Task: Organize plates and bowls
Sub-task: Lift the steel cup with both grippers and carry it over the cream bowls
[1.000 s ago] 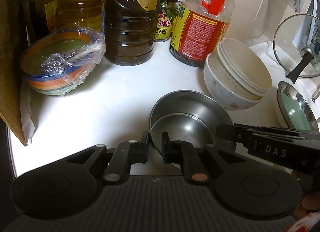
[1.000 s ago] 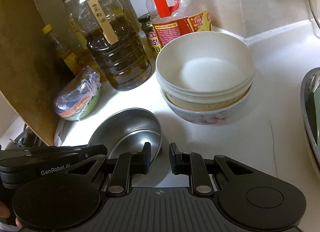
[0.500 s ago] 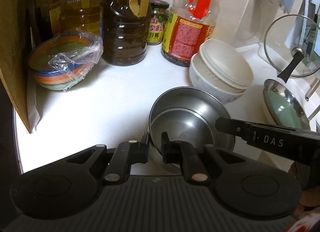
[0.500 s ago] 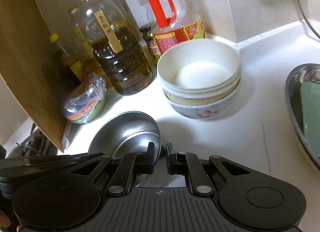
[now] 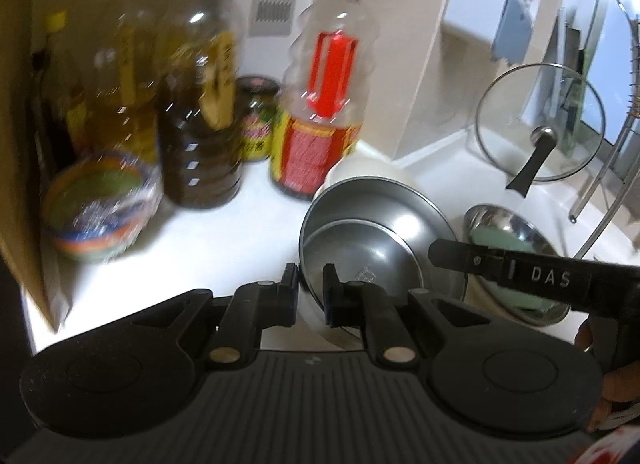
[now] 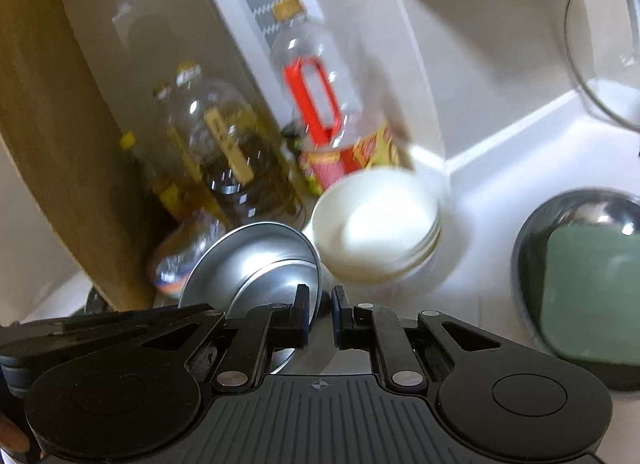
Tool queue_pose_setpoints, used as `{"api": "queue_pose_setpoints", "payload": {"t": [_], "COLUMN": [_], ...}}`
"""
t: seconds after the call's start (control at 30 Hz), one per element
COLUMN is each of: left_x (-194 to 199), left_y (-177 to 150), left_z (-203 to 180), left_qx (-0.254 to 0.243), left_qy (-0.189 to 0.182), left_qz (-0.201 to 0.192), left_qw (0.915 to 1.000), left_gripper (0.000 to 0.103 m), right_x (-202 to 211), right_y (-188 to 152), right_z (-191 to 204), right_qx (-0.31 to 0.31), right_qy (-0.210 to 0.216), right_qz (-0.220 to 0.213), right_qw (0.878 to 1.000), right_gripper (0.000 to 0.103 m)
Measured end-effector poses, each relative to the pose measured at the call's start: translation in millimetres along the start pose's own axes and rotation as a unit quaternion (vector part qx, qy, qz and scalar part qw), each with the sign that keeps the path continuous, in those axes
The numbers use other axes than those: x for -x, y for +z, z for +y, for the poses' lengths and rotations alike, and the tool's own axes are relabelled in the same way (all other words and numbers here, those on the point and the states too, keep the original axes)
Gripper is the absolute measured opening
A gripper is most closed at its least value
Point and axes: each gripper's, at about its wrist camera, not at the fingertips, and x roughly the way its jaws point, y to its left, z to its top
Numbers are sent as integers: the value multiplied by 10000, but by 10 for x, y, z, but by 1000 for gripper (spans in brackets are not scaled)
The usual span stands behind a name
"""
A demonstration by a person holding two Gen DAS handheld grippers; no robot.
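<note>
Your steel bowls, lifted and tilted

You see two nested steel bowls (image 5: 380, 240) raised off the bench, tipped on edge, rim clamped on both sides; behind them the stacked white bowls (image 6: 376, 227) stand upright by the bottles.

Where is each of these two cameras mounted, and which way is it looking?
Left wrist: sits on the left gripper, looking down along its fingers at the metal bowl they pinch; the right gripper crosses at right.
Right wrist: sits on the right gripper, facing the same bowl's rim and the white bowls.
Shared: metal bowl, white bowls, red-handled bottle.
</note>
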Motion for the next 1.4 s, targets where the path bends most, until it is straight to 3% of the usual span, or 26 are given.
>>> {"api": "queue_pose_setpoints", "payload": {"t": [0.2, 0.5, 0.87, 1.4], "left_x": [-183, -526, -880, -1100], "left_y": [303, 597, 670, 637], "left_z": [-118, -256, -247, -201], "left_qx": [-27, -206, -236, -229], "left_qy": [-295, -322, -303, -227], "left_qz": [-67, -149, 47, 219], "left_qw": [9995, 9992, 9992, 9992], "left_gripper": [11, 11, 10, 11], "right_x": [53, -104, -377, -610], "right_y": [311, 607, 646, 596], "right_z": [-177, -501, -716, -825], "right_qx": [-252, -606, -760, -876], "right_qy": [-100, -171, -321, -384], "right_qz": [-287, -425, -262, 27], "right_qw": [9992, 9971, 9962, 9954], "right_gripper": [11, 11, 11, 12]}}
